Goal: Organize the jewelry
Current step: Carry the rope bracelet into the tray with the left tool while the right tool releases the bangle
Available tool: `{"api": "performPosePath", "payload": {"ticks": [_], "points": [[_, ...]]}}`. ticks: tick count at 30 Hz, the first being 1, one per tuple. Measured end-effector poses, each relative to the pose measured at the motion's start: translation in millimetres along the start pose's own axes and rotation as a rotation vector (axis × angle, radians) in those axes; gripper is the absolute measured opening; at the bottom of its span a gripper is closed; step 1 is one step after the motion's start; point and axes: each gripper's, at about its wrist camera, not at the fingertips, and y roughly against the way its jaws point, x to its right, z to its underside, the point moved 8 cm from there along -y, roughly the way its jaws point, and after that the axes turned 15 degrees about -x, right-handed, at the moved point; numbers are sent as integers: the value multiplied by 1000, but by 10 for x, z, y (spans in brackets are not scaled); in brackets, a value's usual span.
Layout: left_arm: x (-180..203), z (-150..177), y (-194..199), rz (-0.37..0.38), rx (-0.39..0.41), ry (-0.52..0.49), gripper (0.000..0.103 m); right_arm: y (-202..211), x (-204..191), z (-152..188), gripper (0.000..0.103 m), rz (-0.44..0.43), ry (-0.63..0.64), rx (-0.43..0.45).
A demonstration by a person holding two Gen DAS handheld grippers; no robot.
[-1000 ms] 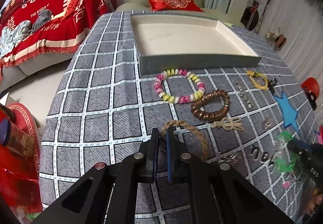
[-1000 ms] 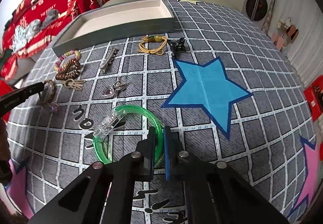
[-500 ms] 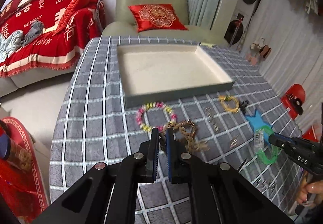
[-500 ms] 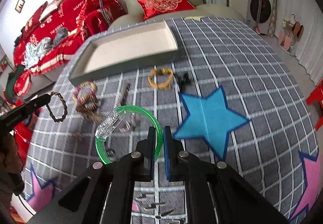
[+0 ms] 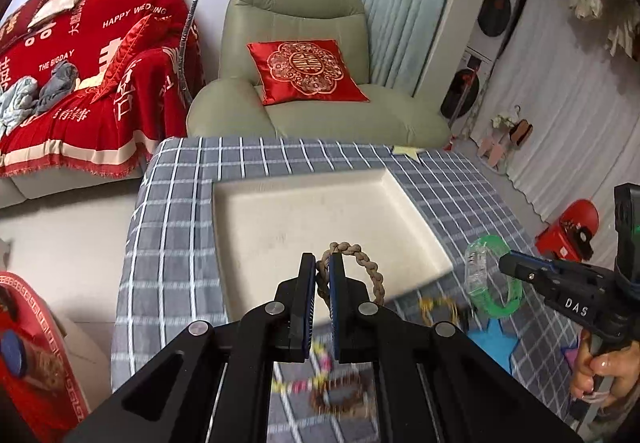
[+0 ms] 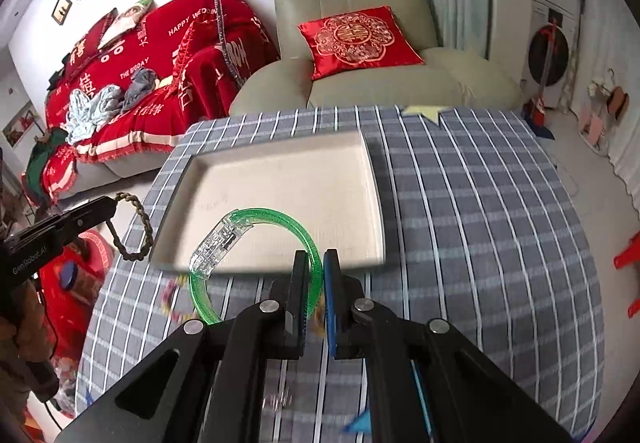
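My left gripper (image 5: 321, 267) is shut on a braided tan rope bracelet (image 5: 370, 270) and holds it in the air over the near edge of the shallow cream tray (image 5: 256, 227). My right gripper (image 6: 316, 263) is shut on a clear green bangle (image 6: 280, 217) with a transparent clasp and holds it above the tray's (image 6: 280, 179) near rim. The right gripper (image 5: 516, 269) with the bangle (image 5: 490, 275) shows at the right of the left wrist view. The left gripper (image 6: 110, 207) with the rope bracelet (image 6: 138, 227) shows at the left of the right wrist view.
Blurred jewelry lies on the grey checked cloth (image 5: 172, 211) below my grippers: a bead bracelet (image 5: 304, 383), a brown bracelet (image 5: 340, 397), a yellow cord piece (image 5: 438, 309). A green armchair (image 5: 296, 83) and red sofa (image 5: 80, 83) stand beyond the table. A red stool (image 5: 568, 231) is at the right.
Both grippers have lifted their bracelets off the cloth and moved forward toward the tray. The rope bracelet and the green bangle now hang in the air near the tray's front edge.
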Motion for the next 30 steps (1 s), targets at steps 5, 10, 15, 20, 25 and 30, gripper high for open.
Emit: {"api": "performPosePath", "payload": {"ticks": [5, 10, 15, 20, 25, 30], "points": [[-71, -372, -321, -16, -15, 22, 23, -330, 5, -478, 8, -4, -4, -24], [-201, -586, -849, -48, -59, 26, 23, -835, 67, -718, 8, 7, -35, -79], [-281, -605, -1317, -66, -119, 34, 23, -1290, 148, -799, 8, 28, -67, -117], [-338, -558, -1612, -121, -155, 23, 23, -1547, 201, -809, 8, 45, -77, -143], [-391, -515, -1751, -182, -179, 18, 23, -1686, 233, -766, 8, 62, -77, -167], [-389, -474, -1824, -235, -211, -2, 23, -1728, 227, -726, 8, 67, -75, -171]]}}
